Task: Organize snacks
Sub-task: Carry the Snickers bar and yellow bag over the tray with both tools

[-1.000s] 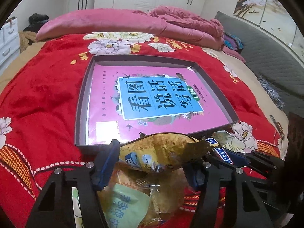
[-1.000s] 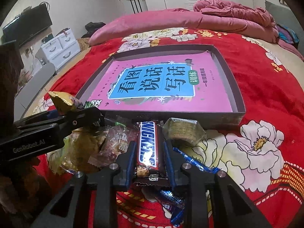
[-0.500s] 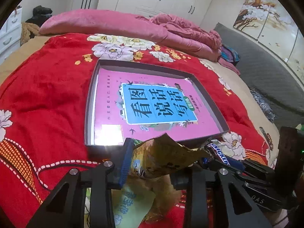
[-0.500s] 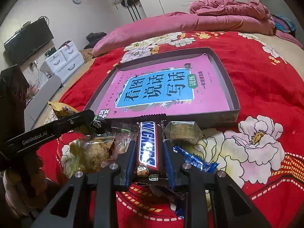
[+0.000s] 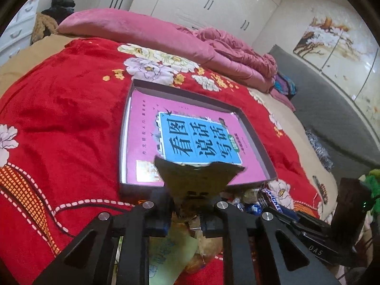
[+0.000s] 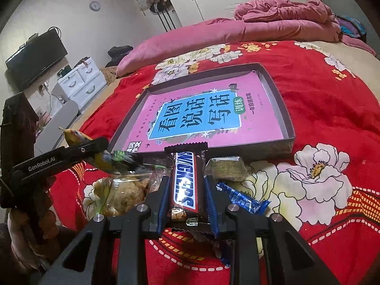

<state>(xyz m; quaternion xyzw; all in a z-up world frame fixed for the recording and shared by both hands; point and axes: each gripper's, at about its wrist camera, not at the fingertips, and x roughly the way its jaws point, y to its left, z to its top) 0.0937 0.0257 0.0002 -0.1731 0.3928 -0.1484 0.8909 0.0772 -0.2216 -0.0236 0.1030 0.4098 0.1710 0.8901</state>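
Left tool (image 5: 184,210) is pinching a crinkly yellow snack bag (image 5: 198,178), lifted up so the bag's top edge hangs right in front of it, over the near lip of the tray (image 5: 124,123). Right tool (image 6: 186,199) is clamped on a candy bar (image 6: 185,182), bar lying lengthwise between the fingers, its far end poking out toward the tray's near wall. Both snacks are in the air or barely off the blanket (image 6: 332,99); can't tell which for the bar.

Just beside the right tool: a wrapped biscuit pack (image 6: 225,167) to its right, a blue wrapped candy (image 6: 242,198) closer in on the right, and a clear bag of pastry (image 6: 123,193) to its left. So the pile sits right under both tools, and the tray with the pink book (image 6: 199,114) in it is just ahead.

Looks like the carry step to me: both grabs done, nothing dropped in the tray so far. Next move probably needs a push forward over the wall, then lowering before letting go.

Pose-wise, both tools point ahead at the tray, tilted down a bit, the left one off to the right tool's left and angled inward.
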